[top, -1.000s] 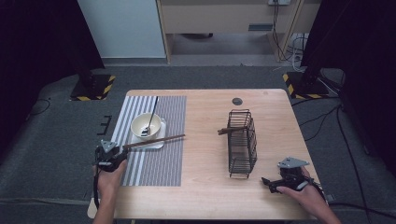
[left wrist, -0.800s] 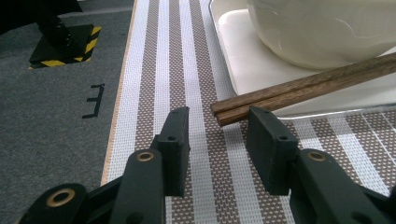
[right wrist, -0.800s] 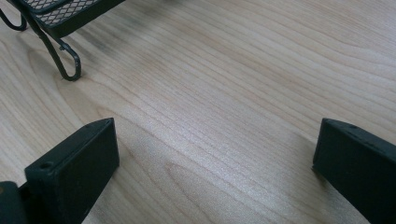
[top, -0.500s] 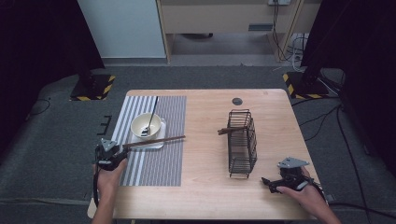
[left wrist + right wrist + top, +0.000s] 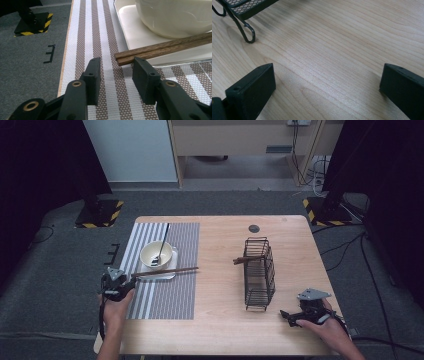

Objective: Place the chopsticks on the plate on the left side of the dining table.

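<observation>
My left gripper (image 5: 116,75) stands part-open with nothing held, the chopsticks (image 5: 162,48) lying across the tray (image 5: 140,37) just ahead, so I should ease forward, probably slightly right, before closing on both sticks.

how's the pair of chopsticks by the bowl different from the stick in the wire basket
The chopsticks lie flat across the white tray on the striped mat; the stick in the wire basket pokes out sideways through its bars. The chopsticks show full length, the stick only partly. Both are dark brown wood.
</observation>
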A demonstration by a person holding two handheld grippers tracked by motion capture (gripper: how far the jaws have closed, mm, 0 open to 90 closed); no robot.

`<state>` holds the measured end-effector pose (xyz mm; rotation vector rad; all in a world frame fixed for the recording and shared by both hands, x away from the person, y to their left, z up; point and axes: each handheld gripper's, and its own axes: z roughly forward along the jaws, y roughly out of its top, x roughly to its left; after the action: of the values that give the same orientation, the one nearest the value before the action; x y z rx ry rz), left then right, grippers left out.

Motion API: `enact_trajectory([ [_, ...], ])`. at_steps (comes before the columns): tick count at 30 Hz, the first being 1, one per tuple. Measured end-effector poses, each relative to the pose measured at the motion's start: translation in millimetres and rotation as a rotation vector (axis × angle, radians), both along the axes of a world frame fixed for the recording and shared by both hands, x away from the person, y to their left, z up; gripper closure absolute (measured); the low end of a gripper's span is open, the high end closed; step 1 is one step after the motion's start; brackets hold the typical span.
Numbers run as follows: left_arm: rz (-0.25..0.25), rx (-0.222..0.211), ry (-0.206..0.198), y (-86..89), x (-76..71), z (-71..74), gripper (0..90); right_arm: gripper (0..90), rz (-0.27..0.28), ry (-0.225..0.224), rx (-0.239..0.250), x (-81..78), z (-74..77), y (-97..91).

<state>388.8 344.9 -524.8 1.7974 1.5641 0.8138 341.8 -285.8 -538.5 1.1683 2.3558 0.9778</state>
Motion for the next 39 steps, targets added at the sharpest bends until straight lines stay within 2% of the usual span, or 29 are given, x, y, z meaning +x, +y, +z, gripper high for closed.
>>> enact_trajectory([
  [12, 0.004, -0.024, -0.007, 3.0, 2.1, -0.1, 57.6, 0.2, 0.000, 0.000, 0.000, 0.0, 0.0, 0.0],
  [39, 0.007, -0.019, -0.009, 6.8, 5.9, 0.2, 56.7, 0.2, 0.000, 0.000, 0.000, 0.0, 0.0, 0.0],
])
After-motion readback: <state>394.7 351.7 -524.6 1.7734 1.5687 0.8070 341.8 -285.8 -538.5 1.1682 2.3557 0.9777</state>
